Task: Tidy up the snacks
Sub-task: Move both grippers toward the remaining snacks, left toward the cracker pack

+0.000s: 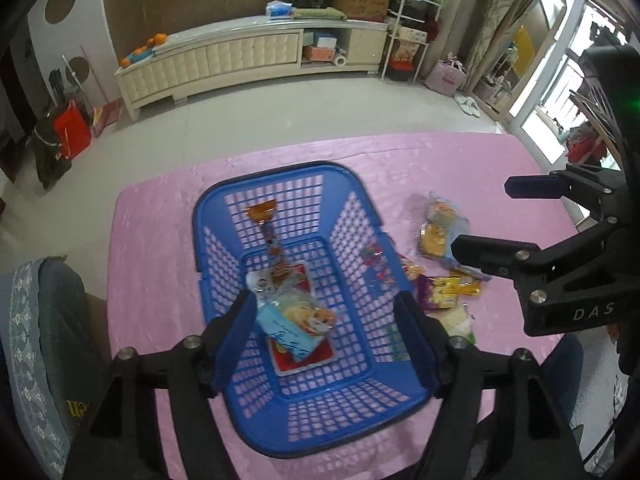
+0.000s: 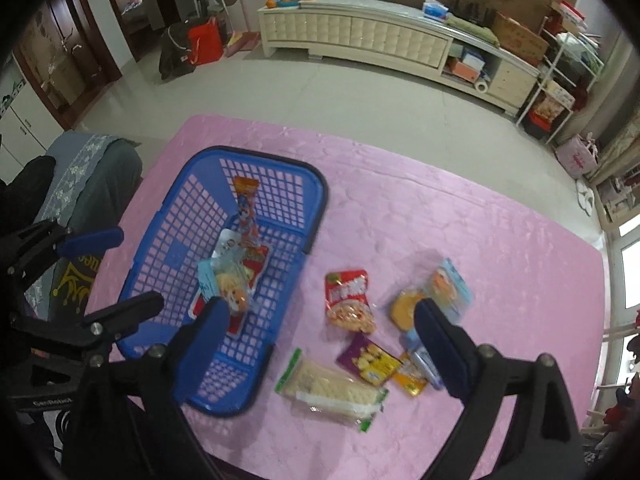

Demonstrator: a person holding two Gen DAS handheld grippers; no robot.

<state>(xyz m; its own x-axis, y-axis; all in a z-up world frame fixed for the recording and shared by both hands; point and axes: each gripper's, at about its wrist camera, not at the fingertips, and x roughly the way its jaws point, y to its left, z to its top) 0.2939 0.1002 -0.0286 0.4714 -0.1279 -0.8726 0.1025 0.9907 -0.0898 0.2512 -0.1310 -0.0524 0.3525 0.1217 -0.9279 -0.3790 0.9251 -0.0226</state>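
Observation:
A blue plastic basket point(image 1: 224, 208) point(image 2: 168, 216) stands on the pink tablecloth and holds several snack packets, among them a cartoon-printed pack point(image 1: 296, 320) point(image 2: 228, 284) and a long orange stick pack point(image 1: 266, 224). My left gripper point(image 1: 326, 320) is open and empty, above the basket's near half. My right gripper point(image 2: 320, 320) is open and empty, above loose snacks: a red packet point(image 2: 348, 300), a white cracker pack point(image 2: 336, 392), a purple packet point(image 2: 370, 360) and a cake pack point(image 2: 436, 296). The right gripper also shows in the left wrist view point(image 1: 484, 220).
The pink table point(image 2: 460, 208) ends in front of a grey floor. A chair with a grey cover point(image 1: 36, 320) stands at the table's left side. A long white cabinet point(image 1: 248, 56) lines the far wall.

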